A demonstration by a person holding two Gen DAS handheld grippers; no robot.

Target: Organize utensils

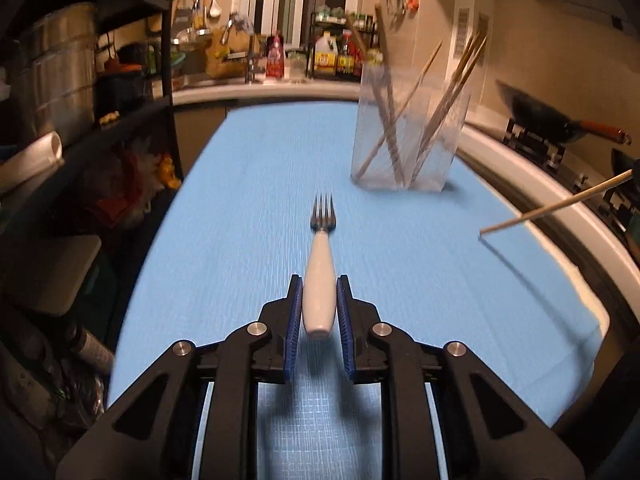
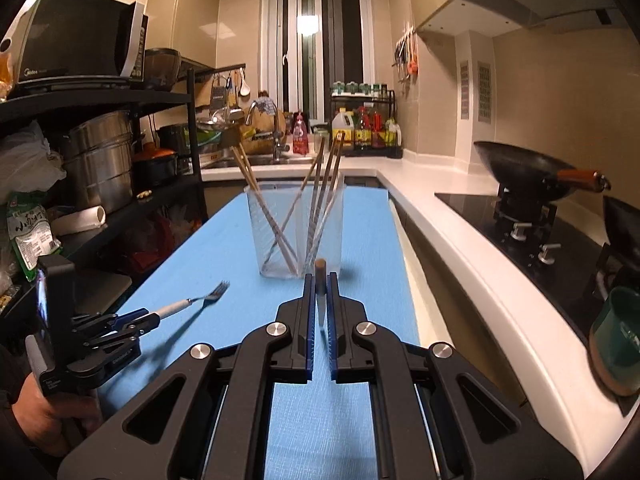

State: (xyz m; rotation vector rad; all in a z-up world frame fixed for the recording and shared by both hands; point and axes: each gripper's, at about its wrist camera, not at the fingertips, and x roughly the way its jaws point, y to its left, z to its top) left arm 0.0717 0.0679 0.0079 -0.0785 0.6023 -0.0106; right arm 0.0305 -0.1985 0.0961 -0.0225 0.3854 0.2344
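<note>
- The left gripper (image 1: pixel 319 312) has its pads around the white handle of a fork (image 1: pixel 320 276), tines aimed at the table's far edge.
- The right gripper (image 2: pixel 320 292) is clamped on a chopstick (image 1: pixel 556 203).
- Likely step: collecting utensils.
- Next, each needs lifting and tipping into the clear holder (image 2: pixel 296 232) near the table's far end.

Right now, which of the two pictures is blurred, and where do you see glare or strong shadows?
Left wrist view: motion blur smears the clear holder and the blue mat; the fork casts a soft shadow under the left gripper. Right wrist view: mostly sharp, glare from a lamp in the window, a long fork shadow on the mat, edges bent by the fisheye.
</note>
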